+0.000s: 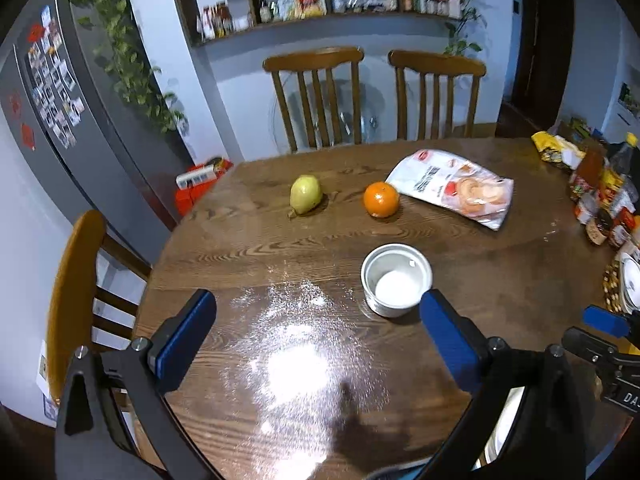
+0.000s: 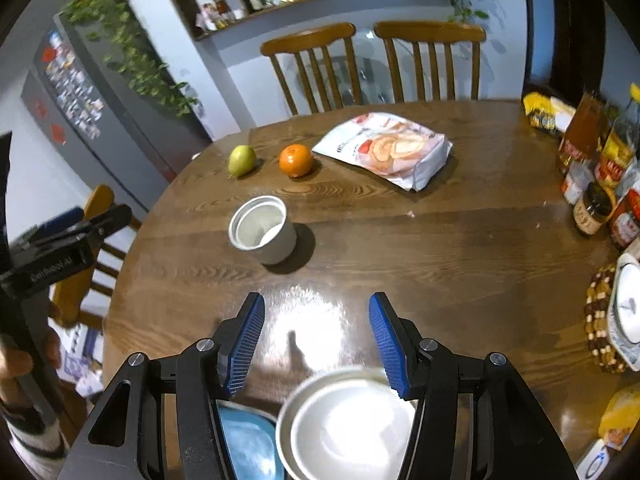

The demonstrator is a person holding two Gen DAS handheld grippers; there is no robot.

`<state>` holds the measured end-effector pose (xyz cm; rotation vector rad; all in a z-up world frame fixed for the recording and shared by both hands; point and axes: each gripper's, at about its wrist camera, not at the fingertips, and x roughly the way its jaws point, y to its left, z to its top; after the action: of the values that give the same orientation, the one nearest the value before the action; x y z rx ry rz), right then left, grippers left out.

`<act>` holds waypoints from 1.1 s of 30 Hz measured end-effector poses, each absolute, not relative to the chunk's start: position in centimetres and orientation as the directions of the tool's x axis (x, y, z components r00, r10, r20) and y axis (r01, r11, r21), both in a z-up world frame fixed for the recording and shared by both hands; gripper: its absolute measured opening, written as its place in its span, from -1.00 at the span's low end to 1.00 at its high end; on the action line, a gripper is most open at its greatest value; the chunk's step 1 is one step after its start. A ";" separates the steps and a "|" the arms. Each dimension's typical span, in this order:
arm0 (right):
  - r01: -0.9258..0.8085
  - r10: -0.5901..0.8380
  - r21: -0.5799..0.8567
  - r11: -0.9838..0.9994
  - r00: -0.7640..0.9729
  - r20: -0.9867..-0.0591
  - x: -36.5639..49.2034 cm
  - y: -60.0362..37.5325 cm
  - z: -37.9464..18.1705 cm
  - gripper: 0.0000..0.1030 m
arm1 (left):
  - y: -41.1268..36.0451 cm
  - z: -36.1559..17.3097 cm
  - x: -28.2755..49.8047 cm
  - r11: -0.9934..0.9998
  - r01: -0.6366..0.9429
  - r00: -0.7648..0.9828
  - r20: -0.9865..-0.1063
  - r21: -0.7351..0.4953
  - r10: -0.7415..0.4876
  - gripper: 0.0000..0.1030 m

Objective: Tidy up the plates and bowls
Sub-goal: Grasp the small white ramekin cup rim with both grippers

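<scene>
Both my grippers are empty right now. Left gripper (image 1: 318, 322) gapes wide over the wooden table (image 1: 500, 280), right gripper (image 2: 317, 336) half spread. The small white bowl (image 1: 396, 279) sits near the table's middle, this side of the orange (image 1: 381, 199). A wider white bowl (image 2: 348, 420) rests at the table's near edge, below my right fingers.

a round dark wooden table (image 1: 248, 248) with strong grain fills the foreground, a bright patch of overhead light glaring off its top. two wooden slat-back chairs (image 1: 316, 96) stand at its far side, another chair (image 1: 76, 288) at the left. behind them, pale blue walls (image 1: 236, 88), a dark wall shelf (image 1: 320, 4) crowded with packets, a grey fridge (image 1: 68, 92) with magnets and trailing ivy (image 1: 128, 52), a dark door (image 1: 544, 40) at right.
</scene>
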<state>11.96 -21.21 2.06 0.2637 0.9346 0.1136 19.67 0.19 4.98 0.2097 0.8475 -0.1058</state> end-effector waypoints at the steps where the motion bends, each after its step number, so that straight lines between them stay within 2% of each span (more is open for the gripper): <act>1: 0.022 0.213 0.280 0.960 0.590 -0.779 12.5 -21.2 1.8 0.07 | 0.3 4.2 20.7 0.976 0.170 0.641 -0.768 0.133 -0.007 0.97; 10: 0.079 0.300 0.391 0.917 0.507 -0.808 20.5 -20.0 -2.8 0.07 | 0.4 -2.9 26.9 0.986 0.156 0.501 -0.865 0.065 -0.022 0.97; 19: 0.124 0.340 0.437 0.891 0.454 -0.823 25.5 -18.4 -6.3 0.07 | 0.3 -6.3 29.3 0.985 0.167 0.434 -0.900 0.045 -0.033 0.94; 24: 0.139 0.370 0.466 0.874 0.431 -0.823 26.5 -17.6 -7.7 0.07 | -0.3 -7.6 30.0 0.980 0.197 0.414 -0.909 0.032 -0.053 0.75; 26: 0.144 0.372 0.471 0.870 0.434 -0.820 26.8 -17.4 -8.0 0.03 | -0.5 -8.1 30.1 0.978 0.208 0.410 -0.910 0.026 -0.063 0.54; 29: 0.144 0.374 0.470 0.871 0.427 -0.823 27.3 -16.9 -8.5 -0.13 | -0.7 -8.5 30.3 0.976 0.218 0.399 -0.913 0.008 -0.082 0.25; 33: 0.133 0.352 0.438 0.889 0.412 -0.840 27.8 -15.9 -9.0 -0.42 | -0.7 -8.8 30.5 0.974 0.225 0.386 -0.915 -0.034 -0.121 0.08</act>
<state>27.83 -15.91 -8.96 0.4822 1.1500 0.1447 30.54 -0.74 -8.83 0.1016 1.1541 -0.2210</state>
